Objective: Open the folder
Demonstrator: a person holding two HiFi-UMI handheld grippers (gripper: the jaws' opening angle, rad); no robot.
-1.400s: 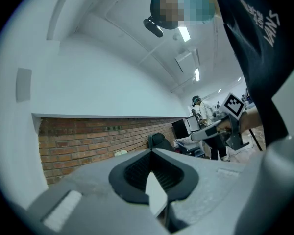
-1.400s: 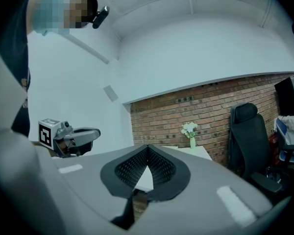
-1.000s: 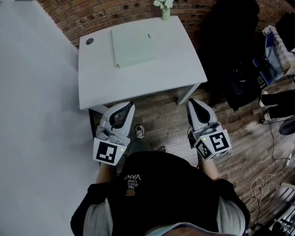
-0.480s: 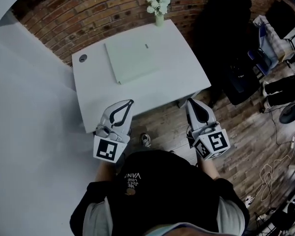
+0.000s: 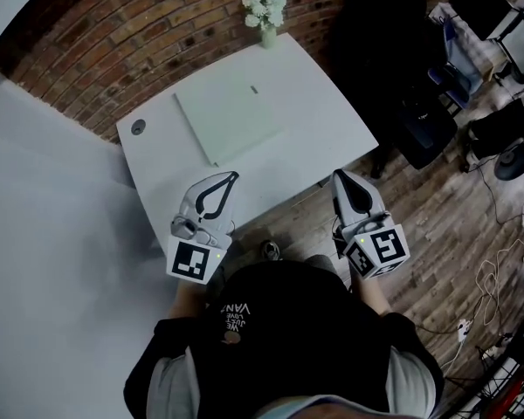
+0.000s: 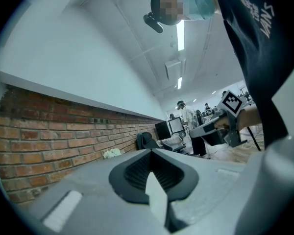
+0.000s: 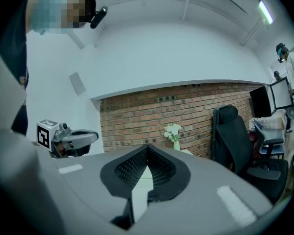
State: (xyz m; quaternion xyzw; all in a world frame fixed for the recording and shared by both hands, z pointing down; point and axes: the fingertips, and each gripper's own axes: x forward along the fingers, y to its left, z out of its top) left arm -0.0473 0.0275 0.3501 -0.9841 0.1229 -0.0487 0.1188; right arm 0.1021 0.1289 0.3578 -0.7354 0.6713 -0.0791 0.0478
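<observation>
A pale green folder [image 5: 228, 120] lies closed and flat on the white table [image 5: 323, 112], towards its far left part. My left gripper [image 5: 233, 176] is shut and empty, with its tips just over the table's near edge, short of the folder. My right gripper [image 5: 339, 175] is also shut and empty; it hangs over the wooden floor just off the table's near right corner. In the left gripper view the left gripper [image 6: 151, 151] points along the brick wall. In the right gripper view the right gripper [image 7: 147, 146] faces the wall and the flowers.
A small vase of white flowers [image 5: 264, 11] stands at the table's far edge, and a round cable hole [image 5: 138, 127] sits near its left corner. A black office chair [image 5: 393, 51] stands right of the table. Brick wall behind, white wall left, cables on the floor at right.
Both grippers have moved forward towards the table. The left one's tips now reach over the near edge, and the table sits closer in the head view. Both stayed shut.
</observation>
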